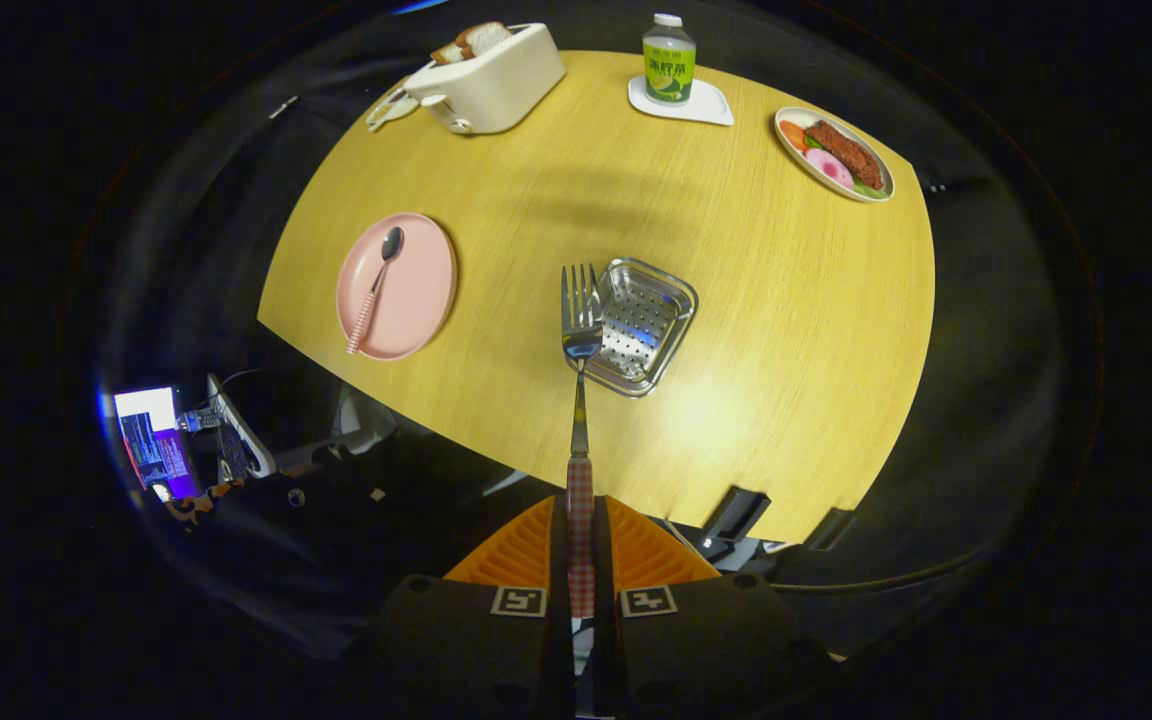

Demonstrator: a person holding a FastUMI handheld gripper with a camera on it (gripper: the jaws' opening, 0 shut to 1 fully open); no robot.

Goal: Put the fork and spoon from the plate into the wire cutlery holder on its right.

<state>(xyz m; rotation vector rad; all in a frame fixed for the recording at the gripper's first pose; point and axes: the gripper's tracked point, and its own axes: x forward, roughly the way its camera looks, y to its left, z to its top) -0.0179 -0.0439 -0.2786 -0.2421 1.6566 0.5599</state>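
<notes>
- My jaws (pixel 581 560) are clenched on the checked handle of the fork (pixel 581 330), one finger pressing each side of it.
- The fork runs straight ahead from my fingers, tines farthest from me, held up above the wooden surface (pixel 786 330).
- Its tines and neck sit over the near-left rim of the wire cutlery holder (pixel 644 325); from this height I cannot tell whether metal touches metal.
- The holder is a square, perforated metal basket standing on the surface, just beyond my fingertips and slightly right of the fork.
- The spoon (pixel 376 285) lies on the pink plate (pixel 421 290), well to the left of the holder, bowl away from me, striped handle toward the plate's near edge.
- Far beyond, a cream toaster (pixel 491 80) with bread slices in its slots stands at the far left of the surface.
- A small bottle (pixel 669 60) with a green label stands on a white coaster (pixel 706 105) at the far edge.
- An oval dish of food (pixel 833 153) rests at the far right corner.
</notes>
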